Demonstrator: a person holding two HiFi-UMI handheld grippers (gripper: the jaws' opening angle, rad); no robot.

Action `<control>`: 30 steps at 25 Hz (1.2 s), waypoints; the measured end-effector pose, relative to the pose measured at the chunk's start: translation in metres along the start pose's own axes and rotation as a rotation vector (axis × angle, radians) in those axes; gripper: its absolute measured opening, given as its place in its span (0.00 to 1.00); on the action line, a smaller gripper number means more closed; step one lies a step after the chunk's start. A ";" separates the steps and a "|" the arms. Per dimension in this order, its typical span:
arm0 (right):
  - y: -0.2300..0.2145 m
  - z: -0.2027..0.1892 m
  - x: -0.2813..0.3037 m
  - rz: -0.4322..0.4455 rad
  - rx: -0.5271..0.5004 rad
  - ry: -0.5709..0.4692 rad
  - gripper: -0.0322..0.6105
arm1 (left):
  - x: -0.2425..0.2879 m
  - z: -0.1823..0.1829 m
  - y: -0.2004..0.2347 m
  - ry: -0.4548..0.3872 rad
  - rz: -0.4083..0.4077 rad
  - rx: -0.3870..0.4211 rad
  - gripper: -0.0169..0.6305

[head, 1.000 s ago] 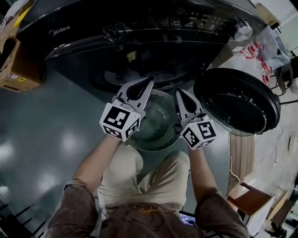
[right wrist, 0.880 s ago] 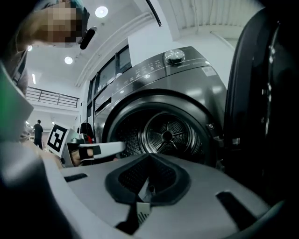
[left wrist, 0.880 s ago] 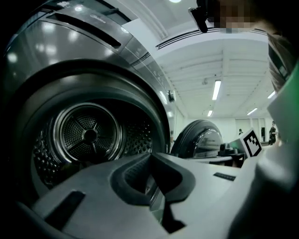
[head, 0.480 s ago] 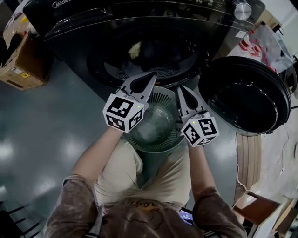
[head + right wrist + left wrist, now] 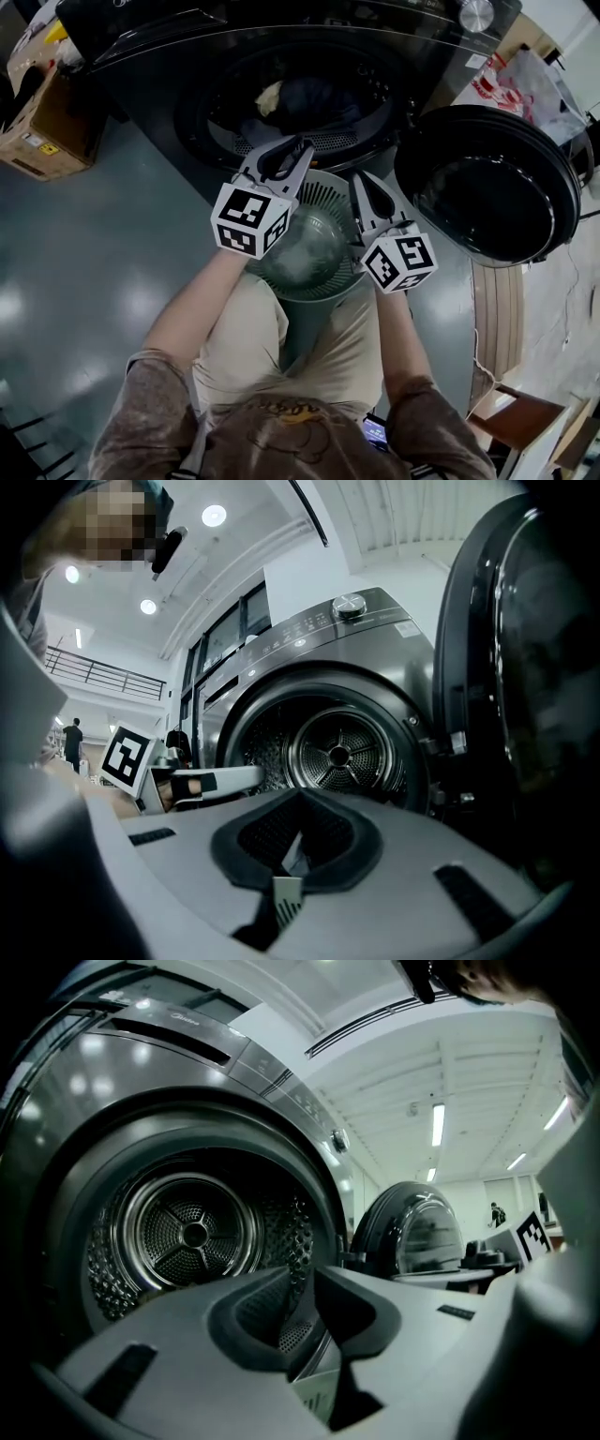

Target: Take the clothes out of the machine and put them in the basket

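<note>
Brown short-sleeved shirt [image 5: 281,436] with a faint printed pattern, pale beige trousers [image 5: 248,347], bare forearms [image 5: 192,314].

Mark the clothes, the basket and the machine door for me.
clothes [image 5: 317,101]: head view, middle of the dark garment in the drum.
basket [image 5: 323,202]: head view, slatted inner wall.
machine door [image 5: 487,192]: head view, middle of its dark bowl.
</note>
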State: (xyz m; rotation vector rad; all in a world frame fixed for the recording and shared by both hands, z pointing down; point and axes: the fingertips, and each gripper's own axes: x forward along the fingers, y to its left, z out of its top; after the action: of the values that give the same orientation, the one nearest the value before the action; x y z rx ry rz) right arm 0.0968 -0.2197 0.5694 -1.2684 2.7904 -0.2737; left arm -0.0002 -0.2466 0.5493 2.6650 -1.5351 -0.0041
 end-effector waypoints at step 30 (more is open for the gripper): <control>-0.014 -0.020 -0.005 -0.043 0.021 0.031 0.05 | 0.163 -0.074 0.106 0.261 0.062 0.237 0.71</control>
State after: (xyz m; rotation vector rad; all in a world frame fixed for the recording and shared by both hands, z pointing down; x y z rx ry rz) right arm 0.1082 -0.2221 0.5919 -1.3323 2.7807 -0.3274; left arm -0.0071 -0.4364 0.6340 2.6496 -1.6179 0.5392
